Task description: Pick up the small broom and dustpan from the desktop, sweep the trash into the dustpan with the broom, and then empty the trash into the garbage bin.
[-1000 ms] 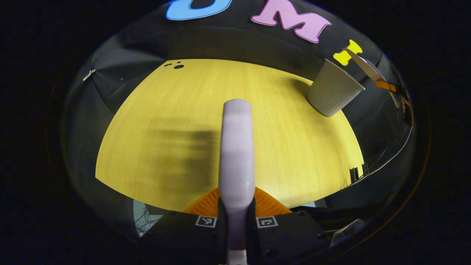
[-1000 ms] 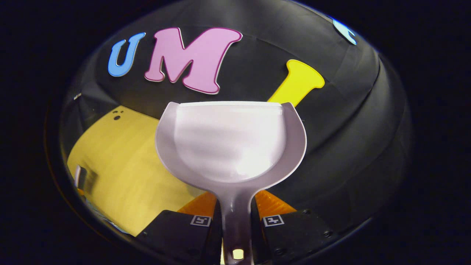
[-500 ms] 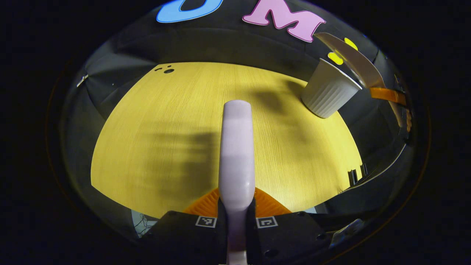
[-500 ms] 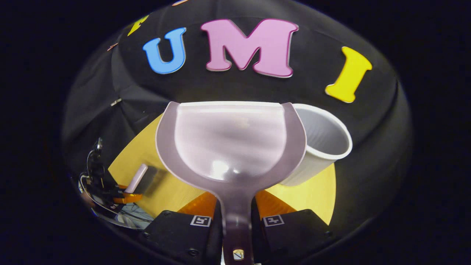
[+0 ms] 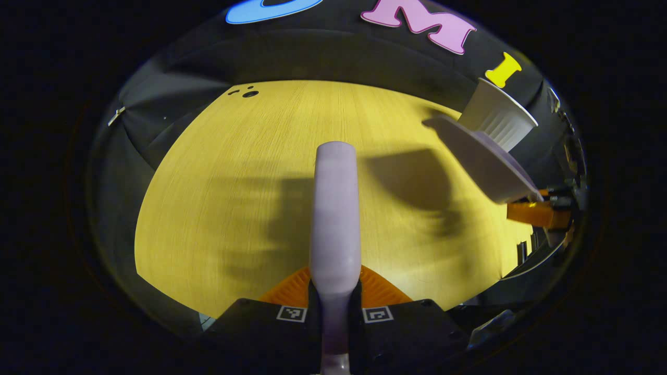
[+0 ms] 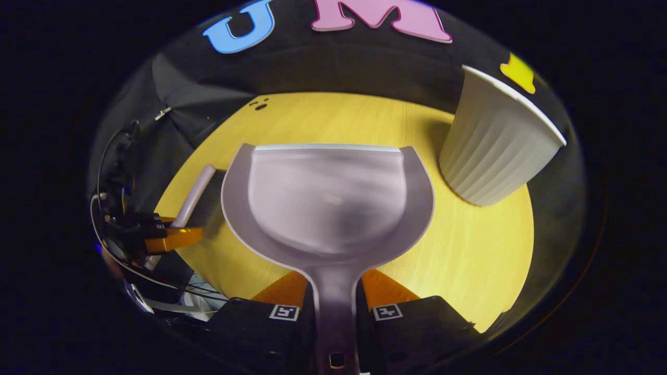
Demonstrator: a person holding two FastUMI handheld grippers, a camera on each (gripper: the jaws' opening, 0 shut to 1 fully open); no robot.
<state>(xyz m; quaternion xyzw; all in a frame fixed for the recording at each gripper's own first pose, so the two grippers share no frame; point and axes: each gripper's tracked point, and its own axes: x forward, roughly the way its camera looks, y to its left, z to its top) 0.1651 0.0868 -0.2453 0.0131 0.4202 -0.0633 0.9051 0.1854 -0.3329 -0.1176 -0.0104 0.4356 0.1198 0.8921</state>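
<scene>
Right gripper view: dustpan sits dead ahead, handle clamped between the right tongs, pan roughly level over the bench. Pan looks empty, no trash visible in it, so I'd judge the dump is done and it's being held level just to carry it clear. Bin stands far right on the bench, beside the pan but apart from it. Broom is at left, gripped by the left tongs.

Left gripper view: left tongs closed on the broom, held out over mid-bench, parked out of the way. Dustpan at right, in front of the bin.

Versus 0.5 s ago: pan was raised with its lip at the bin's mouth; now it has dropped lower and come away to the bin's left. A second ago it pointed up at the wall. Broom barely shifted. No trash seen on the bench.
</scene>
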